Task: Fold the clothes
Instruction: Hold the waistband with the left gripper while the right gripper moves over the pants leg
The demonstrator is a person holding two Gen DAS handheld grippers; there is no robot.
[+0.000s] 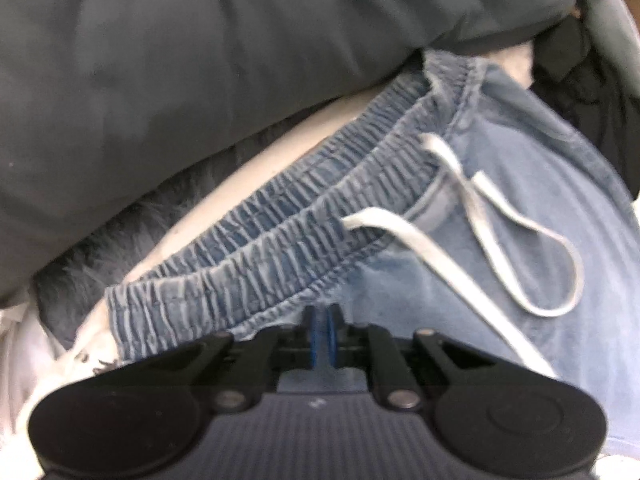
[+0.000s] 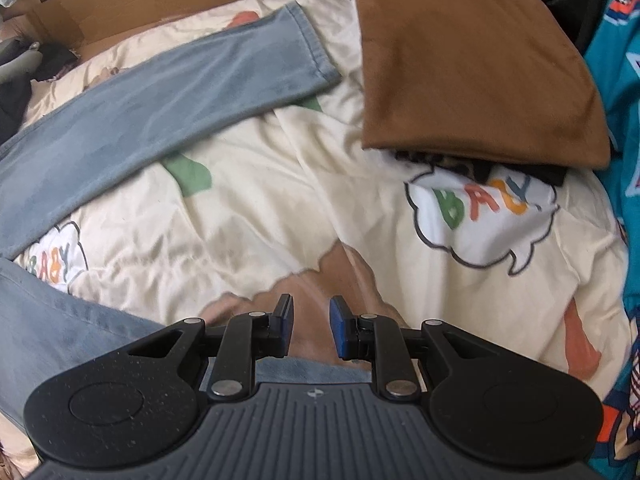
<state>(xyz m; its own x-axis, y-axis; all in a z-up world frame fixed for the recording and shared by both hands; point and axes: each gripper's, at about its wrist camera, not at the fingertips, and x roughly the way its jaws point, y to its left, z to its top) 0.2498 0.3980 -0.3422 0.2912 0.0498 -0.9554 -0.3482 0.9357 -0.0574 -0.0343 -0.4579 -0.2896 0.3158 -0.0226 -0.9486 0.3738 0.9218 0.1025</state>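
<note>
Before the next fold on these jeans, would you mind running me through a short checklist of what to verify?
1. Left gripper closed at the jeans waistband: jaws shut; whether they pinch denim, cannot tell.
2. Right gripper free to grasp: ok, jaws apart with nothing between them.
3. Trouser leg laid out flat on the bedspread: ok, it lies straight and smooth.
4. Drawstring tucked away: not ok, it loops loose over the front.
5. Landing area free: ok, the folded brown garment lies apart from the leg.
6. Waistband clear of the grey pillow: ok, not overlapped.
</note>
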